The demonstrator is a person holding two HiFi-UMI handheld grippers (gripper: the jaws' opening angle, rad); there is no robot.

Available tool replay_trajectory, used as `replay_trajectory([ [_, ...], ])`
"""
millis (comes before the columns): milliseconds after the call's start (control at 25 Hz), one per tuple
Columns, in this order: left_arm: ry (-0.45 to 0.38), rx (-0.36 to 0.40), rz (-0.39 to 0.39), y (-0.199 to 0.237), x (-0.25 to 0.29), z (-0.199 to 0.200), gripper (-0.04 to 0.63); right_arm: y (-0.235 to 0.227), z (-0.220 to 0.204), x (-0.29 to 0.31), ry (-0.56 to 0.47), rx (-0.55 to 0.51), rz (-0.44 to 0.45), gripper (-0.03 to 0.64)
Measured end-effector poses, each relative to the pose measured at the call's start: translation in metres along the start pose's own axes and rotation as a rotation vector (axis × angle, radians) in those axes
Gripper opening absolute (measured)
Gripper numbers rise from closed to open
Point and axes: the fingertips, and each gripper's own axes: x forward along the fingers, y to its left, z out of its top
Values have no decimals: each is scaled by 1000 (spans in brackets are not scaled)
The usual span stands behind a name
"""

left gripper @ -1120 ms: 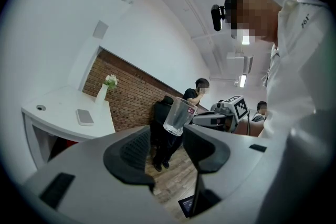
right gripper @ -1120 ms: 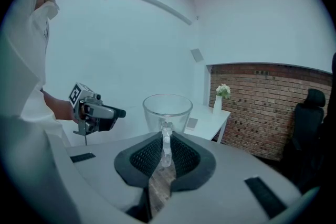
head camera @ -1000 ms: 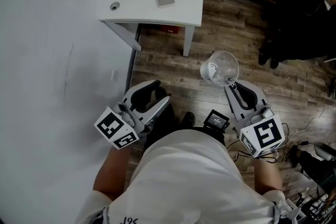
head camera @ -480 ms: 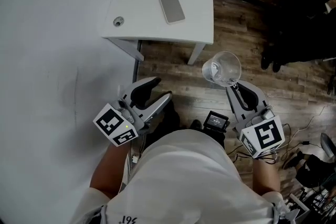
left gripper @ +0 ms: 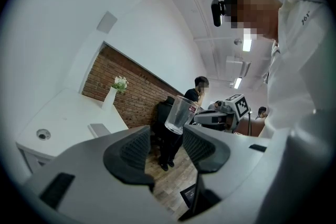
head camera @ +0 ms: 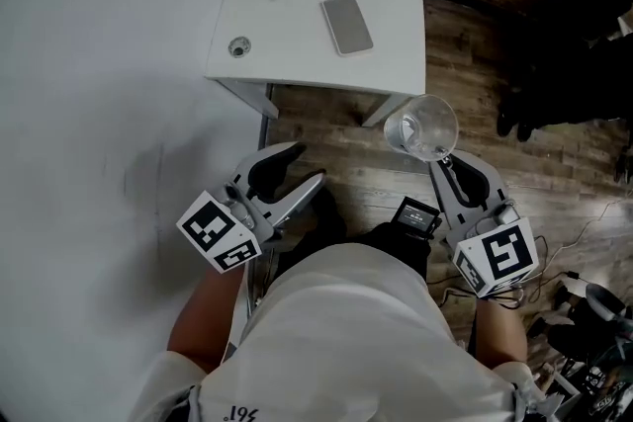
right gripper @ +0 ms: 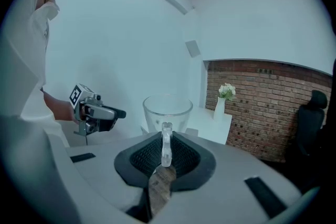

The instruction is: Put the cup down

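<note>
A clear glass cup (head camera: 422, 126) hangs over the wooden floor just off the near right corner of the white table (head camera: 297, 5). My right gripper (head camera: 441, 159) is shut on the cup's near side; in the right gripper view the cup (right gripper: 168, 112) stands upright just beyond the pinching jaws (right gripper: 166, 145). My left gripper (head camera: 307, 165) is lower left of the table's corner, open and empty. In the left gripper view the jaws stand apart around empty air (left gripper: 165, 145), and beyond them is the cup (left gripper: 180, 114).
A grey phone (head camera: 347, 25) and a small round fitting (head camera: 238, 45) lie on the table, with a white vase (right gripper: 220, 106) of flowers at its far end. A white wall runs along the left, a brick wall behind. Dark furniture (head camera: 569, 44) and cables (head camera: 584, 311) sit at right.
Both grippers have moved forward toward the table, the cup travelling with the right one. The table's corner now lies right beside the cup. The jaws look unchanged.
</note>
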Motion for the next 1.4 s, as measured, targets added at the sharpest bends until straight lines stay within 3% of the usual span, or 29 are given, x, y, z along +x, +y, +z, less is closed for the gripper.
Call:
replay_trajectory([
  [1080,-54,13,41,3,7,-16,186,-7,-12,9,-26,-60,35,46],
  [1400,-76,107,1,13,32,22,186,-22,14,30,-62,-117,40,46],
])
